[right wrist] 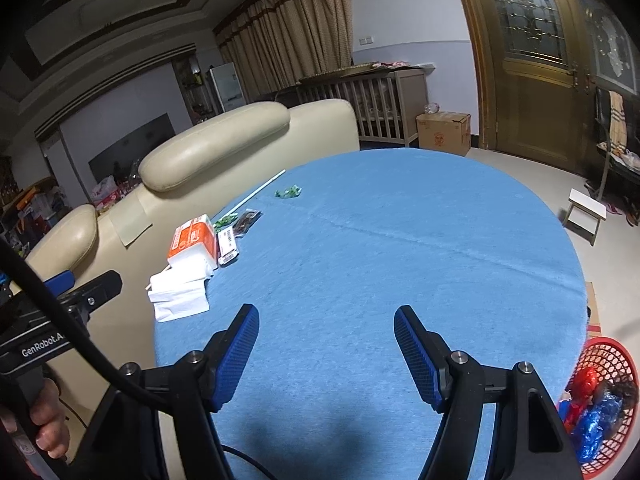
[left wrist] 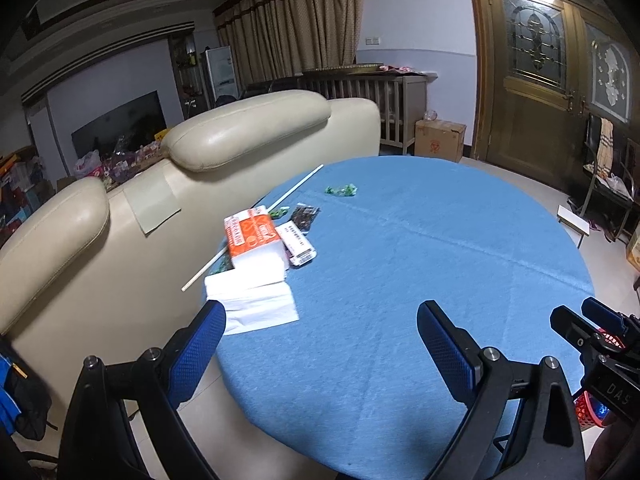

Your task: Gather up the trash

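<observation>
Right wrist view, left to right: white folded paper bag [right wrist: 179,298], orange-and-white tissue pack [right wrist: 191,242], thin white stick [right wrist: 256,192] and green crumpled wrappers [right wrist: 288,192] near the far left edge of the round blue-clothed worktop [right wrist: 400,240]. Right tongs [right wrist: 326,346] wide, empty; red mesh plastic basket [right wrist: 612,356] of trash at right. Left tongs [left wrist: 320,344] wide, empty.

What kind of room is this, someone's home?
Most likely a home living room: a cream leather sofa beside a round table with a blue cloth, a dark TV screen, long curtains and a wooden crib.
</observation>
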The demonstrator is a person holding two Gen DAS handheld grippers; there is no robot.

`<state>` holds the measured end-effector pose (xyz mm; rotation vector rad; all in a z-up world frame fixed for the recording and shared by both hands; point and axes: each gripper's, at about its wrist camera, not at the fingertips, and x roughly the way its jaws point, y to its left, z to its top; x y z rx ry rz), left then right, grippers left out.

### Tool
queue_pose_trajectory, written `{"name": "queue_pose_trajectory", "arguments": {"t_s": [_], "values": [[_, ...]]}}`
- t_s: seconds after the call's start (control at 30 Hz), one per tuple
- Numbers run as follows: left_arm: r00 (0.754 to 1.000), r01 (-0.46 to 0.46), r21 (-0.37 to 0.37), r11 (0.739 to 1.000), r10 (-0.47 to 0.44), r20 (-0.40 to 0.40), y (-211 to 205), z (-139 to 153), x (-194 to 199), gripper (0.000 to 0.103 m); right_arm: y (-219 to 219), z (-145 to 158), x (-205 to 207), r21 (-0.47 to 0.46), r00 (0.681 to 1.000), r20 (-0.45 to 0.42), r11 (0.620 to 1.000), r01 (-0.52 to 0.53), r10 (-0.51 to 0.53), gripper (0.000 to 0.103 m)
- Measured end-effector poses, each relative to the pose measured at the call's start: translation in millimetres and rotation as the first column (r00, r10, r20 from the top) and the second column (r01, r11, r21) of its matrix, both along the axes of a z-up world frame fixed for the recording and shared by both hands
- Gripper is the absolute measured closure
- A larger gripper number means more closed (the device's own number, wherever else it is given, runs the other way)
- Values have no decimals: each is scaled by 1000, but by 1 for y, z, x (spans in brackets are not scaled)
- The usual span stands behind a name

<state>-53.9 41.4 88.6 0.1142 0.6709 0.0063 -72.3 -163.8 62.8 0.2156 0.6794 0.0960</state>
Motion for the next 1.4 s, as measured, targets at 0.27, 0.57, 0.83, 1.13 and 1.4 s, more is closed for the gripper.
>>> {"name": "queue_pose_trajectory", "arguments": {"t_s": [0.27, 0.57, 0.83, 1.13, 1.4], "values": [[998, 62, 45, 997, -63, 25, -52, 11, -16, 7, -45, 1, -24, 25, 998, 26, 998, 62, -62, 29], [985, 151, 102, 983, -159, 74, -107, 27, -44, 7, -92, 4, -61, 73, 989, 70, 989, 125, -130, 29], [966, 229, 120, 966, -242, 97, -138, 35, -62, 7, -116, 7, -88, 79, 978, 96, 981, 179, -186, 29], [960, 251, 72, 965, -258, 110, -125, 39, -57, 7, -112, 16, -90, 42, 971, 106, 976, 213, -216, 29], [970, 222, 13, 975, -222, 96, -95, 30, -36, 7, -79, 21, -70, -38, 981, 96, 984, 173, -168, 29]]}}
